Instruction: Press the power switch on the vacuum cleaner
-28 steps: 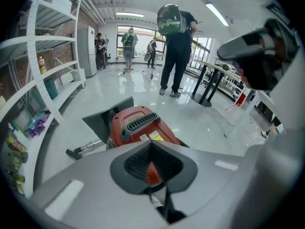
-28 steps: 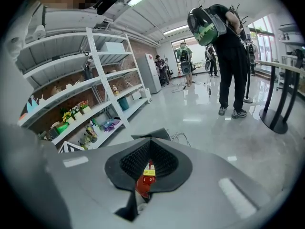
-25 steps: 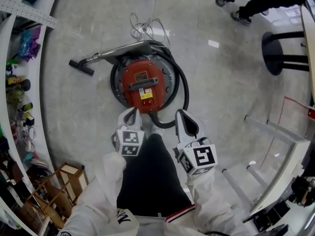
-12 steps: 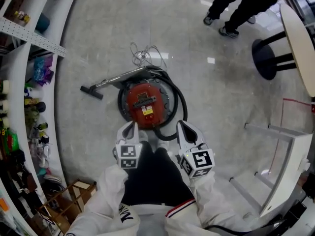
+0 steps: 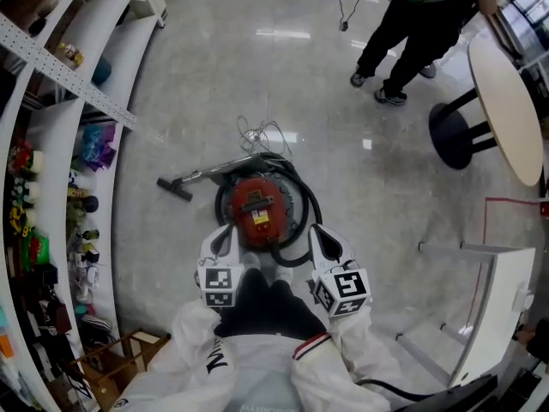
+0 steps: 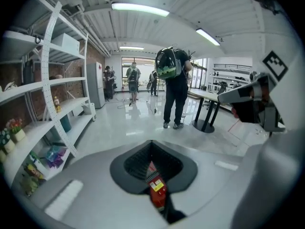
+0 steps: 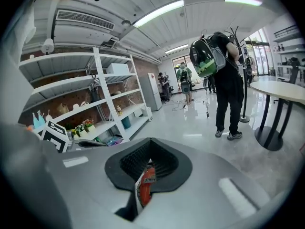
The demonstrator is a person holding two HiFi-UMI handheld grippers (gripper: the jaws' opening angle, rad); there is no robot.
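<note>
Two jaw sets clenched, empty: left hand-held gripper (image 5: 225, 234), right hand-held gripper (image 5: 321, 235); both above near edge of red vacuum cleaner (image 5: 260, 209) on floor (image 5: 189, 101).

No legible text or labels.

Head view: high up, facing steeply down on the round red canister vacuum cleaner (image 5: 260, 213) and glossy grey floor (image 5: 197, 101). Left gripper view and right gripper view: lower, facing forward across the room. All three share the vacuum and the standing person in black clothes (image 5: 412, 24).
</note>
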